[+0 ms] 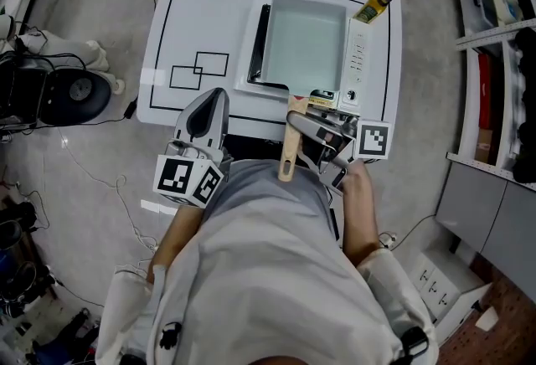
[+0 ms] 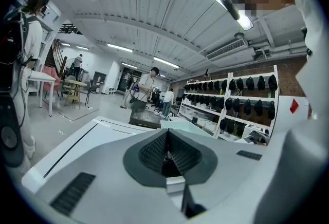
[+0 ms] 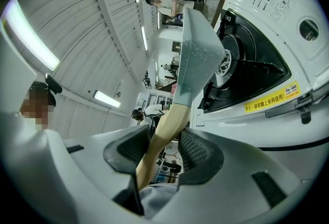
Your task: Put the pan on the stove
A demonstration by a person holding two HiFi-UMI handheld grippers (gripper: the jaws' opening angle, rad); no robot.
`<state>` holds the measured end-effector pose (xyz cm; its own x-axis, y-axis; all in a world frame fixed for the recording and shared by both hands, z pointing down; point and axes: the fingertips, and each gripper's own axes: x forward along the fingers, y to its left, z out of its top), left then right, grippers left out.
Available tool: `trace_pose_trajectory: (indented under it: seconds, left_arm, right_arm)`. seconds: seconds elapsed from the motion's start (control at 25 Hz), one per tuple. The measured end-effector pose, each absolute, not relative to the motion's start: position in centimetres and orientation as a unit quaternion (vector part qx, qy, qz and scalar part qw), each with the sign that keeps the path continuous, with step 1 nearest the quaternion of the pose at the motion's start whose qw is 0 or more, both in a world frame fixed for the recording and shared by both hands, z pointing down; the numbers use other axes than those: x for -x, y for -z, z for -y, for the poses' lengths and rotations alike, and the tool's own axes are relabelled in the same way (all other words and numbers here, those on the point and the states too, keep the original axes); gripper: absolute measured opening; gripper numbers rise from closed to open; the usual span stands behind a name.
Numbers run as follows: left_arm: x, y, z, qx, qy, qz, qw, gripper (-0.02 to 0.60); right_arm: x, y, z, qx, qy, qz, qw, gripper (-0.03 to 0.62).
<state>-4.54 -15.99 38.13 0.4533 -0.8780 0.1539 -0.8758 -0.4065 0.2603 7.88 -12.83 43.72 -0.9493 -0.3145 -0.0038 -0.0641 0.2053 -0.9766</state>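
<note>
A pale green square pan (image 1: 303, 41) rests on the white portable stove (image 1: 360, 53) on the table; its wooden handle (image 1: 289, 156) sticks out over the front edge toward me. My right gripper (image 1: 296, 125) is open around that handle. In the right gripper view the handle (image 3: 164, 125) leans against one pad, with a gap to the other pad of the right gripper (image 3: 162, 143). The pan (image 3: 198, 53) and the stove (image 3: 267, 38) fill the space ahead of it. My left gripper (image 1: 214, 97) hovers at the table's front edge, left of the stove. The left gripper (image 2: 167, 148) is shut and holds nothing.
The white table (image 1: 184, 28) carries black outlined rectangles (image 1: 201, 70) left of the stove. A yellow-labelled bottle (image 1: 374, 5) stands at the stove's far right corner. A dark machine (image 1: 71, 91) sits on the floor to the left, shelving (image 1: 494, 62) to the right.
</note>
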Motion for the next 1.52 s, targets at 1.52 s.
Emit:
trace_pose_trajectory:
  seconds: [1.52]
  left_arm:
    - [5.0, -39.1, 18.0, -0.840, -0.012, 0.520, 0.156, 0.008]
  right_arm:
    - [-7.4, -46.1, 14.7, 0.109, 0.641, -0.750, 0.119, 0.184]
